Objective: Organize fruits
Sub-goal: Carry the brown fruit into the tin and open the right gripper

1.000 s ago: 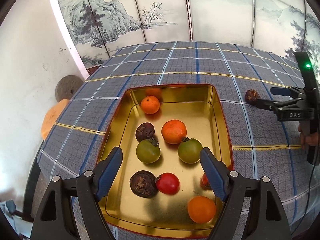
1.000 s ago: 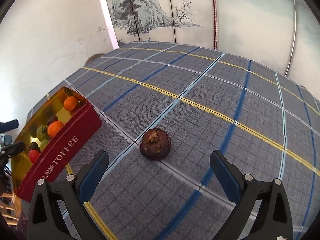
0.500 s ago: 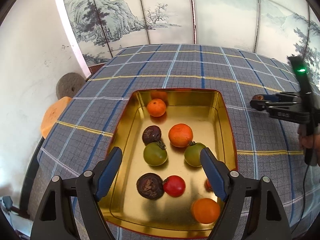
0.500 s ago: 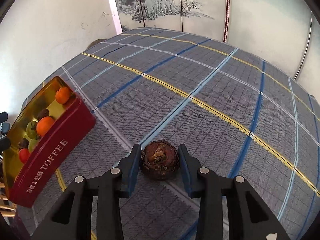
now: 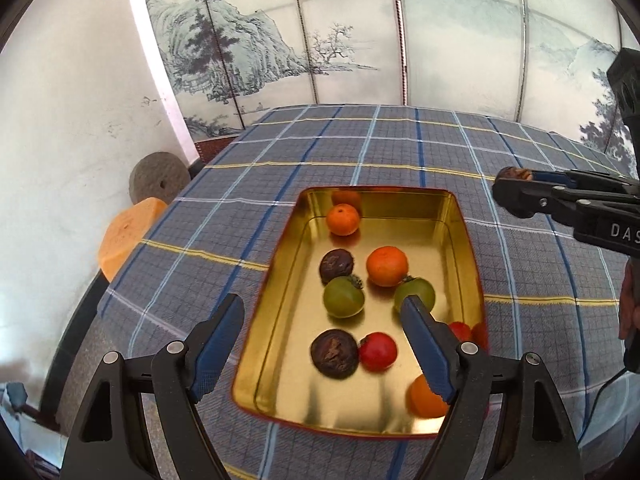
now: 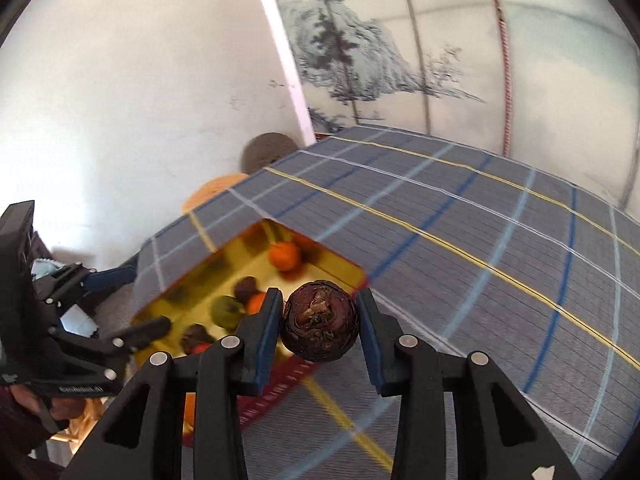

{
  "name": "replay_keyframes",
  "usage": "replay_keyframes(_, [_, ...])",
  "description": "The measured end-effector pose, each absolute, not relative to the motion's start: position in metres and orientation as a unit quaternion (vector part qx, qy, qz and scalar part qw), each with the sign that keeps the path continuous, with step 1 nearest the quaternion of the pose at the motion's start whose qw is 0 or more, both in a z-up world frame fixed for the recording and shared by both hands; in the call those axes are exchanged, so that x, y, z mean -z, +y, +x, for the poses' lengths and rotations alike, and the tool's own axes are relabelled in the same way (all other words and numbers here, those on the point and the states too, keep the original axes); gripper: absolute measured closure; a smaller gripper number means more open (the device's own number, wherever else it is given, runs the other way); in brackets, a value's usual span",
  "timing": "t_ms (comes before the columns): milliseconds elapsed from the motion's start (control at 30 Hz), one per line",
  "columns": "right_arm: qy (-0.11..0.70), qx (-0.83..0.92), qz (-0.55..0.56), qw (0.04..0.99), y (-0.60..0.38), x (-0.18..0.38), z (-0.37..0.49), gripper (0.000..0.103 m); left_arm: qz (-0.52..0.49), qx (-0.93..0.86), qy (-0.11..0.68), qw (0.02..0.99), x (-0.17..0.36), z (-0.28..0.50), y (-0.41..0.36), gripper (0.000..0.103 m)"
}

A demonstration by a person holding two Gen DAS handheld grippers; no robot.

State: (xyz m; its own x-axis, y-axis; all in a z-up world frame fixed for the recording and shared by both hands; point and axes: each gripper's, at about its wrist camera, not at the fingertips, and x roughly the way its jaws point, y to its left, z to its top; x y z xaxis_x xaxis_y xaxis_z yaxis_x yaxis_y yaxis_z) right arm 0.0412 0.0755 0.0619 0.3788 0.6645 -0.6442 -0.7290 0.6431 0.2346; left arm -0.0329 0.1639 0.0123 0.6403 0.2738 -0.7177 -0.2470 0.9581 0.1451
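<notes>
Checked tablecloth (image 5: 360,148): gold tin (image 5: 468,240) holding nine fruits; right gripper (image 6: 318,322) clamped on dark fruit (image 6: 319,322), undelivered; left gripper (image 5: 320,344) wide, empty.

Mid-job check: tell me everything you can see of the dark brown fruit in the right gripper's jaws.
The dark brown fruit is round, near black-brown, with a wrinkled, dried-looking skin and a rough tan patch facing the camera. It sits between the blue pads of the right gripper, whose jaws have just been closing and now press it from both sides. It is lifted clear of the checked tablecloth, near the gold tin. From the left wrist view only a sliver shows.
</notes>
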Motion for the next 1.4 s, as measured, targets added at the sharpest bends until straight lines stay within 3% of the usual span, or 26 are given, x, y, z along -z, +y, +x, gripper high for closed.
replay_keyframes(800, [0.423, -0.435, -0.056, 0.793, 0.149, -0.019, 0.024, 0.068, 0.02, -0.149, 0.362, 0.92, -0.018, -0.07, 0.184, 0.02])
replay_keyframes(1400, [0.429, -0.431, -0.069, 0.791, 0.164, -0.01, 0.016, 0.066, 0.032, -0.143, 0.348, 0.926, -0.027, -0.083, 0.177, 0.012])
